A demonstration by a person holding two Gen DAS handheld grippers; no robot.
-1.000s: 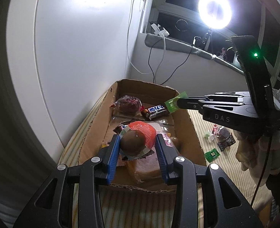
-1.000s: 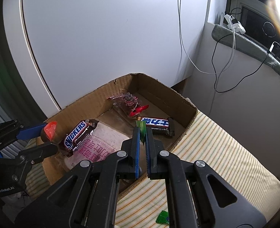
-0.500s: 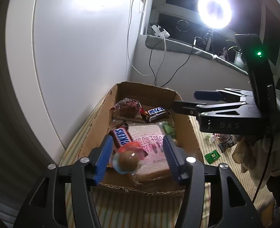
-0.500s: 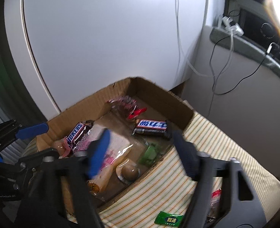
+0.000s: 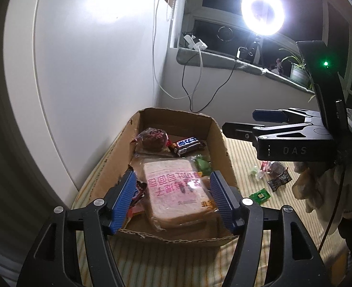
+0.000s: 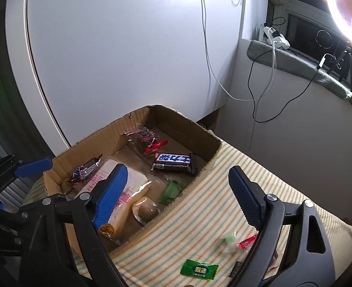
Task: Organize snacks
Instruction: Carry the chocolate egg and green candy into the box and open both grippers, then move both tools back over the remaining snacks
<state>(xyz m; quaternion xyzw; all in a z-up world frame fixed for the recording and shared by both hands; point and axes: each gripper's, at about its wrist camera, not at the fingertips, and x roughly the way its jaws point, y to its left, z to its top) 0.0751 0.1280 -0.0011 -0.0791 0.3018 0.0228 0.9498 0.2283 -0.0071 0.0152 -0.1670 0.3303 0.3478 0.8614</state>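
**Both grippers opening over the snack box, nothing gripped**

The left gripper hung over the near end of the cardboard box, jaws wide and opening further, with nothing between the blue pads but air; the wrapped bread slice lay flat on the box floor below them. Over on the other side, the right gripper was spreading wide too, one finger over the box, the other over the striped mat, and it held nothing either.

Inside the box: a dark bar with a blue label near the far end, a clear-wrapped dark pastry behind it, a Snickers bar against the left wall, a thin green packet and a round brown snack in clear wrap by the near wall.

Out on the mat, well apart from the box, sat a green candy packet and a few small wrapped sweets.
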